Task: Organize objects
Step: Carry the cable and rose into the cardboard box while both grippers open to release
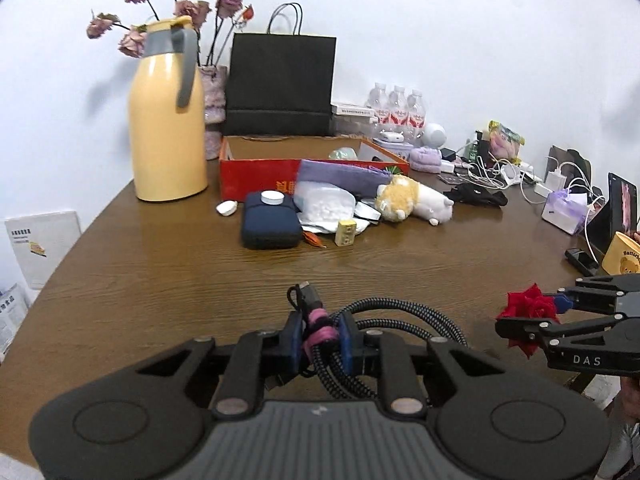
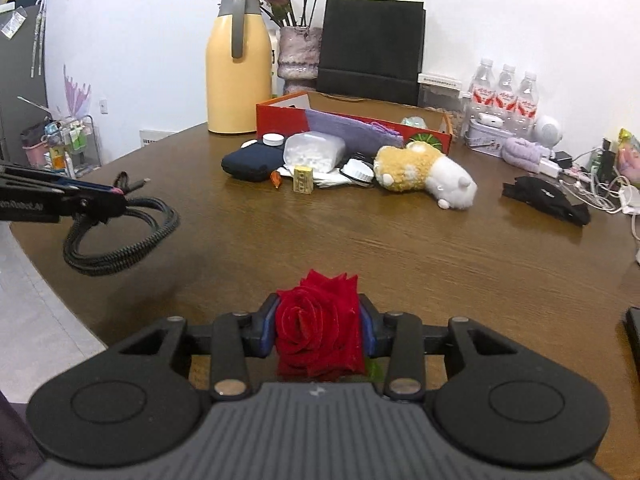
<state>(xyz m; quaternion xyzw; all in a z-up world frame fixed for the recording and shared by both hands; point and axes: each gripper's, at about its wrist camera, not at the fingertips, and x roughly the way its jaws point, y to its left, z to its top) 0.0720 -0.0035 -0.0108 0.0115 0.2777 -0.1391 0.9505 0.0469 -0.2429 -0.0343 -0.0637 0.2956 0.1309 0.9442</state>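
My left gripper [image 1: 319, 338] is shut on a coiled black braided cable [image 1: 404, 316] bound with a pink tie, held above the near part of the wooden table [image 1: 160, 280]. The cable [image 2: 120, 232] and left gripper [image 2: 116, 196] also show at the left of the right wrist view. My right gripper [image 2: 319, 330] is shut on a red rose [image 2: 318, 326]; the rose [image 1: 528, 306] shows at the right of the left wrist view. An open red box [image 1: 260, 172] stands behind a pile: navy pouch [image 1: 270, 220], purple pouch [image 1: 344, 176], plush hamster [image 1: 412, 200].
A yellow thermos jug [image 1: 168, 120], a vase of dried roses [image 1: 214, 88] and a black paper bag [image 1: 280, 84] stand at the back. Water bottles [image 1: 398, 110], chargers and cables [image 1: 500, 172] clutter the right side. The table edge curves away at the left.
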